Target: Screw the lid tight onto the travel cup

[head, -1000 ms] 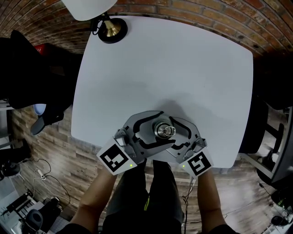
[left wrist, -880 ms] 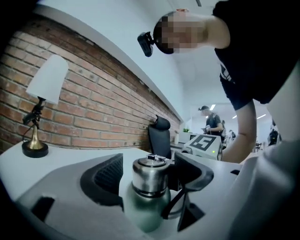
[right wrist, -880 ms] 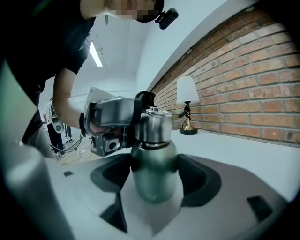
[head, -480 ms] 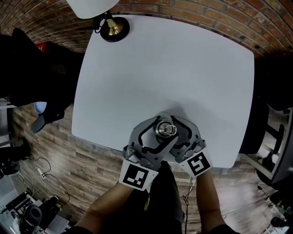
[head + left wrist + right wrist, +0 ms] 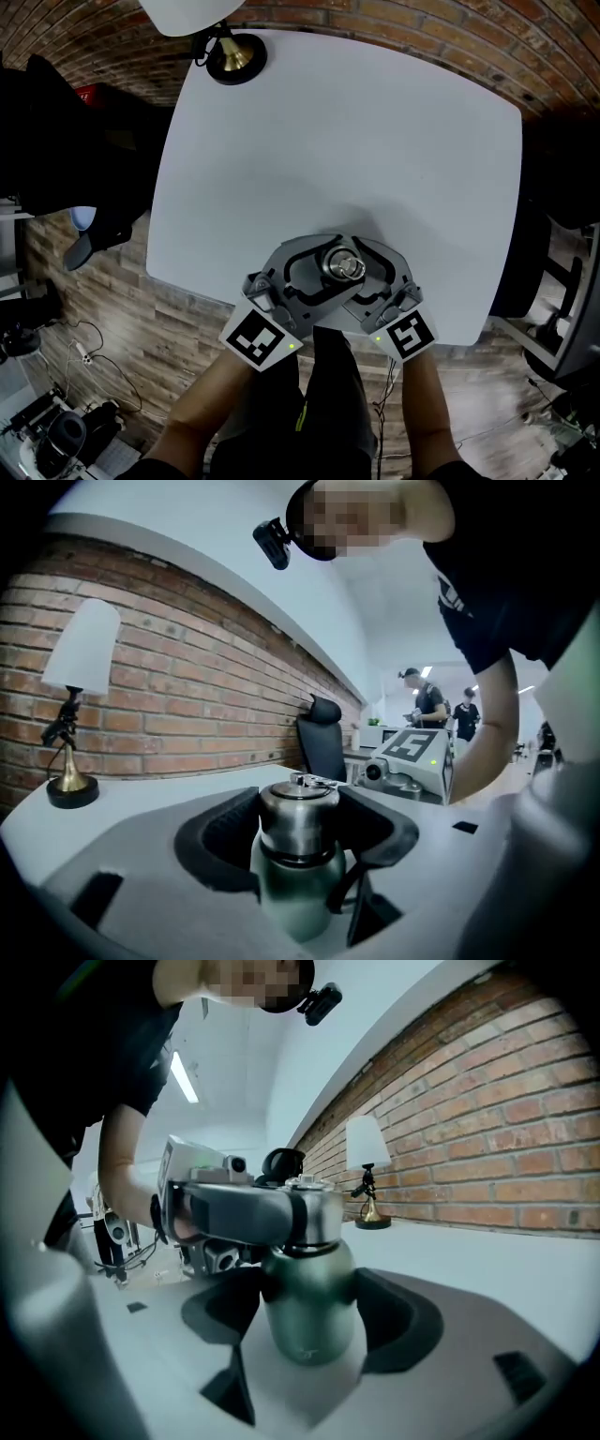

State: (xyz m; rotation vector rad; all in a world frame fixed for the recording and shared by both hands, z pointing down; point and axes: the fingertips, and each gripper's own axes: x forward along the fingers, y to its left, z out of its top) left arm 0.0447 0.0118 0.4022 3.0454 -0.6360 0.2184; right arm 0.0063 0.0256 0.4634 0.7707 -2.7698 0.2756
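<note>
- A white desk (image 5: 356, 141) with rounded corners stands against a curved red brick wall (image 5: 394, 23), on a floor of wood planks (image 5: 122, 309).
- The travel cup stands upright near the desk's front edge, just in front of the person. It has a dark green, rounded metal body (image 5: 298, 892) and a shiny steel lid (image 5: 341, 267) sitting on top.
- The left hand-held gripper (image 5: 298, 822) reaches in level at lid height. Its jaws have just been closing and now sit fairly wide, their dark pads (image 5: 234, 832) pressed against either side of the steel lid.
- The right hand-held gripper (image 5: 309, 1316) comes in from the other side and lower down. Its jaws are clamped around the green body, one pad against each flank, with the cup's base on the desk between them.
- From above, the two grey grippers cross in a ring around the cup, the left one lying over the right one.
- The person's bare forearms (image 5: 202, 412) reach up from the bottom of the head view to hold both grippers.
- A small table lamp (image 5: 230, 56) with a round brass base and white shade stands at the desk's far left corner, well apart from the cup.
- A black office chair (image 5: 323, 742) stands beyond the desk by the brick wall.
- Two people (image 5: 427, 700) stand far back in the bright room, too small to make out further.
</note>
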